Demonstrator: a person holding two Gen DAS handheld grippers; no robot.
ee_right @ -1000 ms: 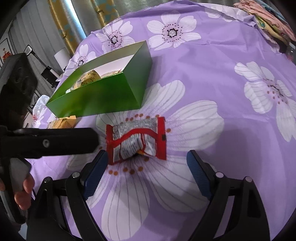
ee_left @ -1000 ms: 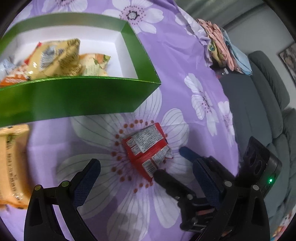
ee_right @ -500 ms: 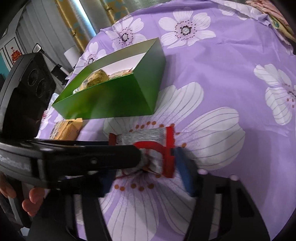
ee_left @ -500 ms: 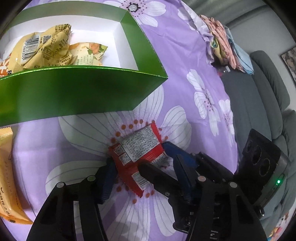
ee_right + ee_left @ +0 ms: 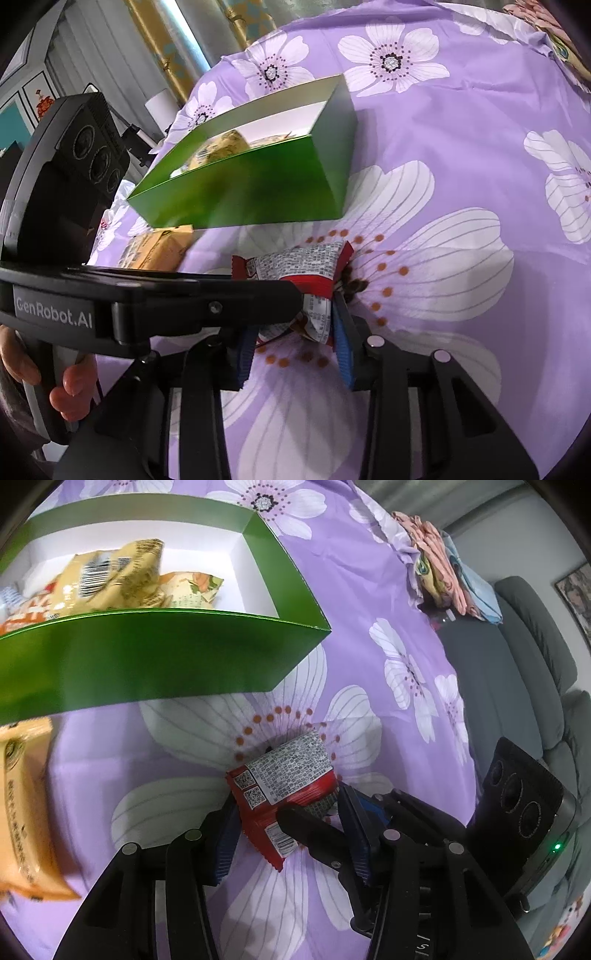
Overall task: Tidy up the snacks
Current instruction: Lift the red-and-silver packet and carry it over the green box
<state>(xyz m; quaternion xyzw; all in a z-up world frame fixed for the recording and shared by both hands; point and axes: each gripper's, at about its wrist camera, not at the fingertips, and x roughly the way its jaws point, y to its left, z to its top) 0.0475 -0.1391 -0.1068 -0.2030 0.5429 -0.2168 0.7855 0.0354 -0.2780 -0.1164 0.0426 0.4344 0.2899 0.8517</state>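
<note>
Both tools' jaws closing on red snack packet [image 5: 284, 786], lengthwise toward green box [image 5: 147, 657].

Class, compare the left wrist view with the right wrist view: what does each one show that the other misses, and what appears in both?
Only the left wrist view shows the grey sofa, the folded clothes at the table's far edge, and the yellow packets inside the box.

Only the right wrist view shows the curtains, the person's hand on the handle, and the left tool from the side.

Both show the green box, the purple flowered cloth, an orange packet, and the red snack packet between both tools' closing jaws.
</note>
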